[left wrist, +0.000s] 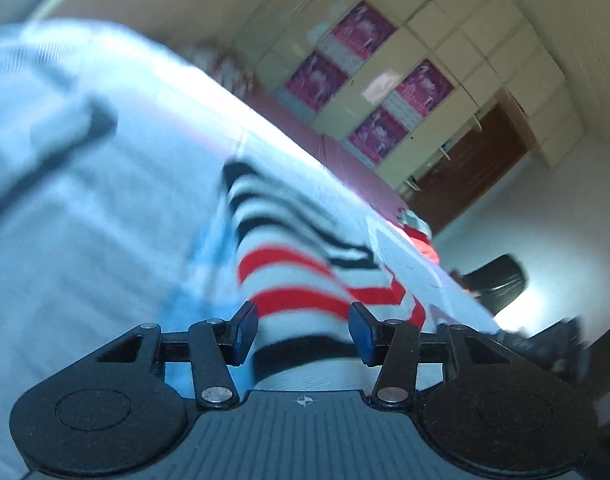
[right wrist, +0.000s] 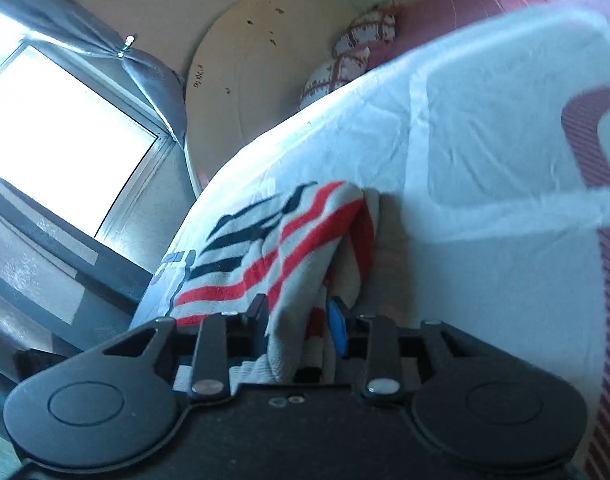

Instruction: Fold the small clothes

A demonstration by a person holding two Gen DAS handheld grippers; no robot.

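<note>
Red-black-white striped garment (right wrist: 289, 236), bunched, folded over

Striped garment (left wrist: 305, 280): small knitted piece, white ground with horizontal bands, black toward one end, red (right wrist: 301, 240) toward the other, one black band at the near hem. State: rumpled, partly doubled over, the pale grey inner face showing along the folded edge in the right wrist view. Pose: lying mostly flat, one edge lifted in a bunched fold. Place: on a white sheet (right wrist: 485, 152) spread over a bed, near the sheet's edge; the sheet is creased.
</note>
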